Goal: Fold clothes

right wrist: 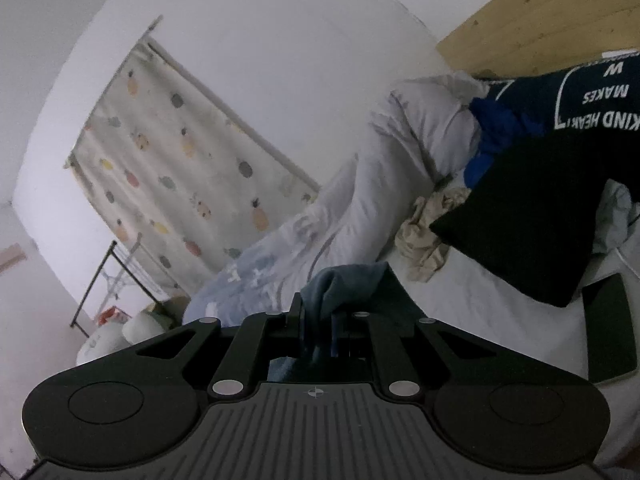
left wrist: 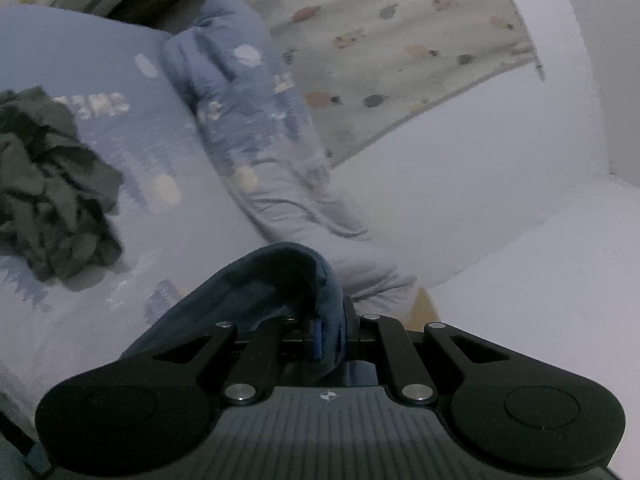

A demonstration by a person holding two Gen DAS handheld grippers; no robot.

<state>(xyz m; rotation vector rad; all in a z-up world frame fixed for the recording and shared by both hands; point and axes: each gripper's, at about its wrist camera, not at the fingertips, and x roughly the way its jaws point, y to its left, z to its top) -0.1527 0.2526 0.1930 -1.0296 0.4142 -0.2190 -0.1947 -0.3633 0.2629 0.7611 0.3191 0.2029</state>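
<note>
Blue garment [left wrist: 280, 280]: a dark blue, soft cloth, pinched at two places and raised off the bed [left wrist: 500, 200], with nothing visible of the stretch that hangs between the two holds. In the left wrist view a rounded fold of it rises just ahead of the left claw [left wrist: 328, 344], whose fingers are drawn narrow onto the fabric. In the right wrist view a bunched corner [right wrist: 344, 284] stands up out of the right claw [right wrist: 318, 334], likewise closed narrow on cloth.

Both claws point nearly level, so the garment's long axis probably runs from one claw across to the other, and neither hand is nearer than its partner. Spreading them apart should pull the edge straight before it is laid down.

Beyond lie a pale printed duvet [left wrist: 248, 128], a crumpled dark green garment [left wrist: 52, 184] on the left, a black pillow [right wrist: 532, 216], a beige rag [right wrist: 428, 236] and the pineapple curtain [right wrist: 180, 152].
</note>
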